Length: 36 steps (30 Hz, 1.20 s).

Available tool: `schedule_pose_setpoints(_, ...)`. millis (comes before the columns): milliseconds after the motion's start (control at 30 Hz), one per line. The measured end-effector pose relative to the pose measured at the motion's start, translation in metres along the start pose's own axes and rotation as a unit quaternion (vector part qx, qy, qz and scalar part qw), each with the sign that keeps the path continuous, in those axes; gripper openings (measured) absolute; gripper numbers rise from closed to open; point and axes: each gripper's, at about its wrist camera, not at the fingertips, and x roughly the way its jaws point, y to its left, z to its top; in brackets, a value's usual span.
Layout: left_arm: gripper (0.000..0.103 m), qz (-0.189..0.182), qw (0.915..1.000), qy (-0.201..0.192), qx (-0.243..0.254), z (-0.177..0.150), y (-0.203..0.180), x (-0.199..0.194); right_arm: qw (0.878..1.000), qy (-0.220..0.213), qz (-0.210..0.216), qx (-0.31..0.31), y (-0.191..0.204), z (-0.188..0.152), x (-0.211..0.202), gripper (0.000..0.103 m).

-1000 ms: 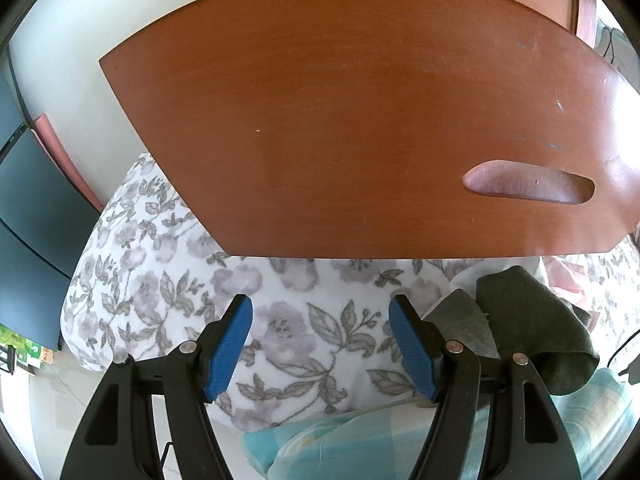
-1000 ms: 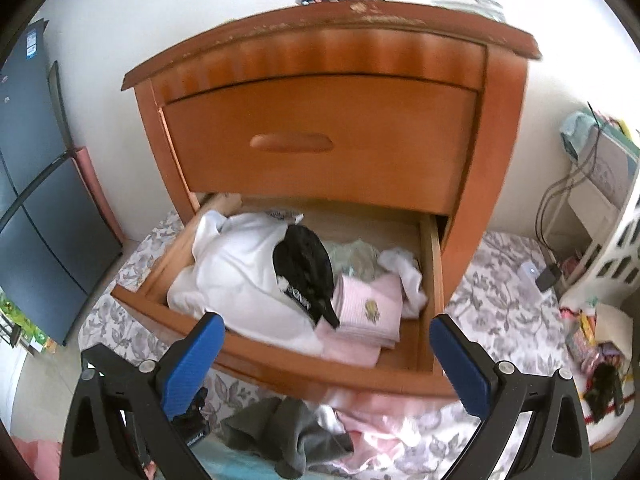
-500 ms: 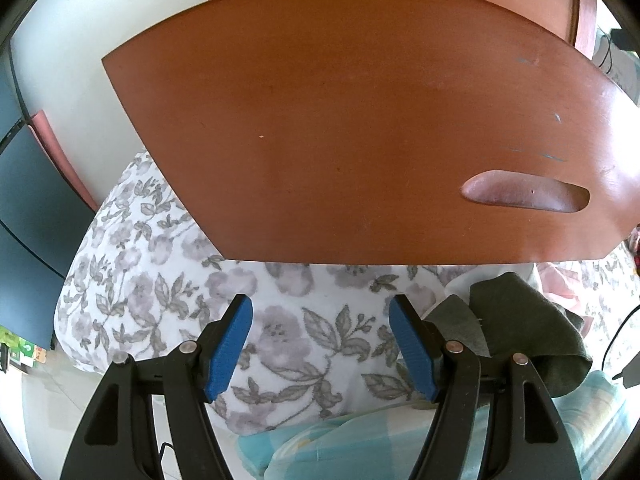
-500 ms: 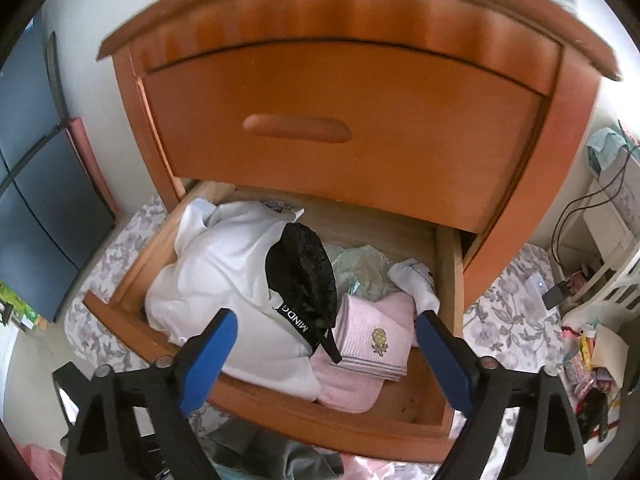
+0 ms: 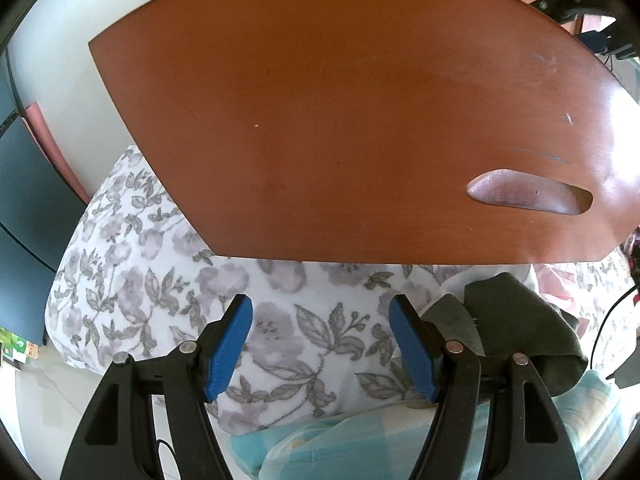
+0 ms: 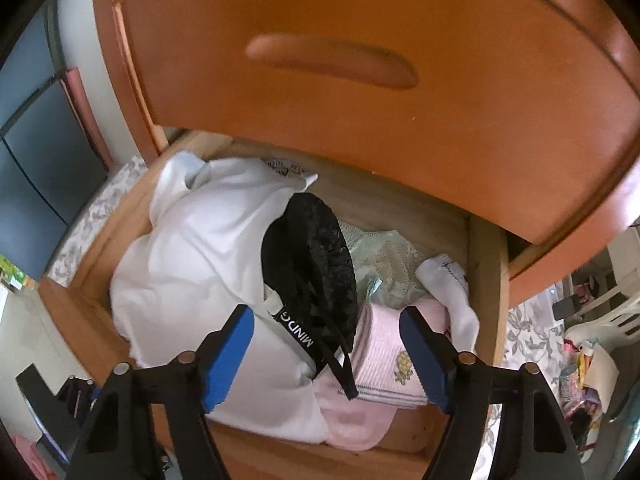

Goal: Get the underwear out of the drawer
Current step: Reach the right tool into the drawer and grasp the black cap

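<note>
One black lace underwear (image 6: 316, 276) with lettered waistband atop white clothes in open drawer (image 6: 484, 280), right gripper (image 6: 326, 354) jaws just narrowing, apart, empty, left gripper (image 5: 320, 344) apart, empty.

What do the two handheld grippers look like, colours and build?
Both look alike. The left gripper and the right gripper each have two black plastic arms with triangular cut-outs and silver pivot pins, ending in jaws faced with blue ribbed pads. A thin black cable shows near the left one's base. No hands or sleeves are visible.

Black lace underwear (image 6: 320, 264), white garment (image 6: 200, 264), pink striped cloth (image 6: 384, 356), grey-floral bedding (image 5: 160, 280)
</note>
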Motion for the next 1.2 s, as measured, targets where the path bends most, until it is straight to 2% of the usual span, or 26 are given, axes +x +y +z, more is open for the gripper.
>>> schedule_pose_setpoints(167, 0.072, -0.01, 0.9999, 0.007, -0.007, 0.001, 0.002, 0.004, 1.0, 0.016, 0.002, -0.014, 0.002, 0.007, 0.016, 0.069)
schedule_pose_setpoints(333, 0.072, -0.015, 0.9998, 0.012, -0.008, 0.001, 0.003, 0.006, 0.999, 0.034, 0.003, -0.02, 0.0, 0.015, 0.032, 0.06)
schedule_pose_setpoints(400, 0.072, -0.018, 0.9997, 0.015, -0.009, 0.001, 0.004, 0.008, 0.999, 0.041, 0.004, -0.022, 0.001, 0.017, 0.038, 0.052)
schedule_pose_setpoints(667, 0.072, -0.027, 0.9992, 0.027, -0.013, 0.001, 0.006, 0.013, 0.997, 0.063, 0.008, -0.04, 0.006, 0.026, 0.051, 0.05)
schedule_pose_setpoints(867, 0.072, -0.032, 0.9989, 0.03, -0.016, 0.001, 0.007, 0.017, 0.996, 0.082, 0.011, -0.033, 0.004, 0.027, 0.06, 0.037)
schedule_pose_setpoints(1067, 0.072, -0.035, 0.9987, 0.033, -0.017, 0.001, 0.008, 0.017, 0.996, 0.085, 0.005, -0.037, 0.007, 0.026, 0.061, 0.008)
schedule_pose_setpoints(1200, 0.072, -0.038, 0.9985, 0.034, -0.019, 0.001, 0.008, 0.018, 0.997, 0.076, 0.003, -0.031, 0.007, 0.026, 0.06, 0.005)
